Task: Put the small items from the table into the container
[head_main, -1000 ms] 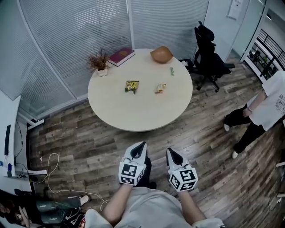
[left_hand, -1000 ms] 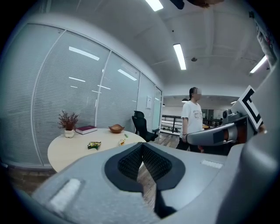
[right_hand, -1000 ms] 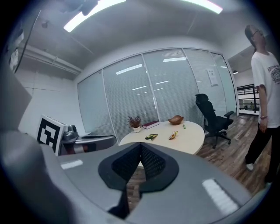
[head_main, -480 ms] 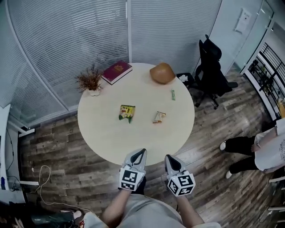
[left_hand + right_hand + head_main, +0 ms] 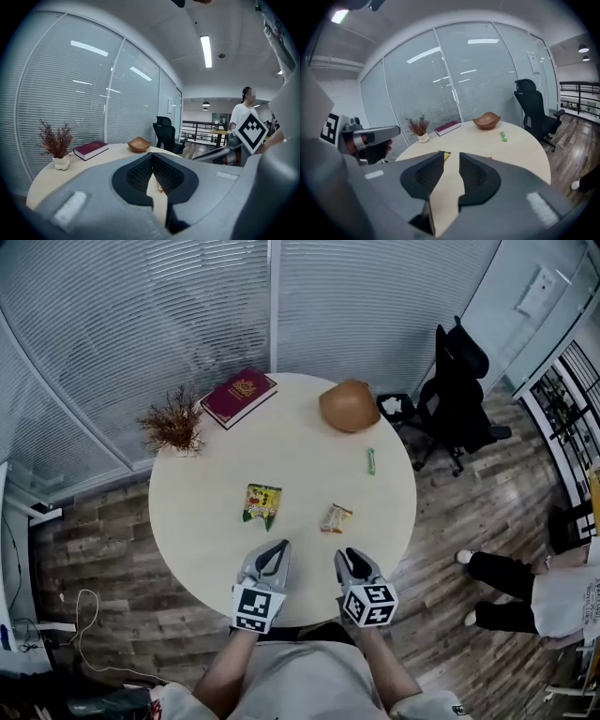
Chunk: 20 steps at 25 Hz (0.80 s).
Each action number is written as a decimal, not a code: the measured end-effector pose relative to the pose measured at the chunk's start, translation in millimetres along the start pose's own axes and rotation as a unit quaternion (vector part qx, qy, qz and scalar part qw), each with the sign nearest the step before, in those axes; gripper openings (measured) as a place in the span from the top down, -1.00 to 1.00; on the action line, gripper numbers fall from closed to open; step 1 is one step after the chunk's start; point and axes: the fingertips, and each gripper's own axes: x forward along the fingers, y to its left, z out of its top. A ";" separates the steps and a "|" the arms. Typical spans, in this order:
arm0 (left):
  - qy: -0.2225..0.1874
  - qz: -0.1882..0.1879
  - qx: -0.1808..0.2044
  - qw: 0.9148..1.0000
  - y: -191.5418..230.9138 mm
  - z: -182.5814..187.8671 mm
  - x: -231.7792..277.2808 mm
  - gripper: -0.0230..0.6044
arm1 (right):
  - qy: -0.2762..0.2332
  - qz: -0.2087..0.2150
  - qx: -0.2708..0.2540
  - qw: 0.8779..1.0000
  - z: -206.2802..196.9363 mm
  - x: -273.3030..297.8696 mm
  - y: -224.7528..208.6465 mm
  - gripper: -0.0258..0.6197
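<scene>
Ribbed black pads (image 5: pixel 136 174) of the left gripper (image 5: pixel 272 554) meet at their tips, closed on nothing, with only a thin wedge of gap lower down. The right gripper (image 5: pixel 352 562) has its matching pads (image 5: pixel 423 176) parted, jaws opening, and nothing but pale tabletop shows between them. Both are smooth grey moulded shells, each carrying a cube of black-and-white square markers, and they sit side by side at the bottom centre of the head view, over the near edge of the round table (image 5: pixel 300 451), whose top is matte and cream-coloured. Just above the left gripper lies a crinkled green-and-yellow snack packet (image 5: pixel 262 503). Just above the right one is a smaller orange-and-white wrapper (image 5: pixel 336 517). Further up and right, apart from both, lies a slim green stick (image 5: pixel 371 460). The wooden bowl (image 5: pixel 349 406), rounded and brown with a wavy rim, stands at the table's far side, upper centre-right. Left of it a maroon hardcover book (image 5: pixel 238 397) lies flat, and at the far left edge a spray of dried twigs stands in a small white pot (image 5: pixel 174 427). A black office chair (image 5: pixel 459 381) stands on plank flooring to the upper right, beside ribbed glass walls.
</scene>
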 end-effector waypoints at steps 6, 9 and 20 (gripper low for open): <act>0.009 0.022 -0.021 0.999 23.7 1.3 27.2 0.93 | 0.066 -0.049 0.029 0.996 -34.4 75.6 -59.5 0.19; 0.019 0.044 -0.029 0.998 32.9 -0.9 39.1 0.93 | 0.112 -0.053 0.049 0.991 -60.3 106.3 -80.0 0.19; 0.050 0.121 -0.066 0.989 51.8 -17.2 58.7 0.93 | 0.189 -0.028 -0.006 0.982 -93.6 149.8 -95.1 0.46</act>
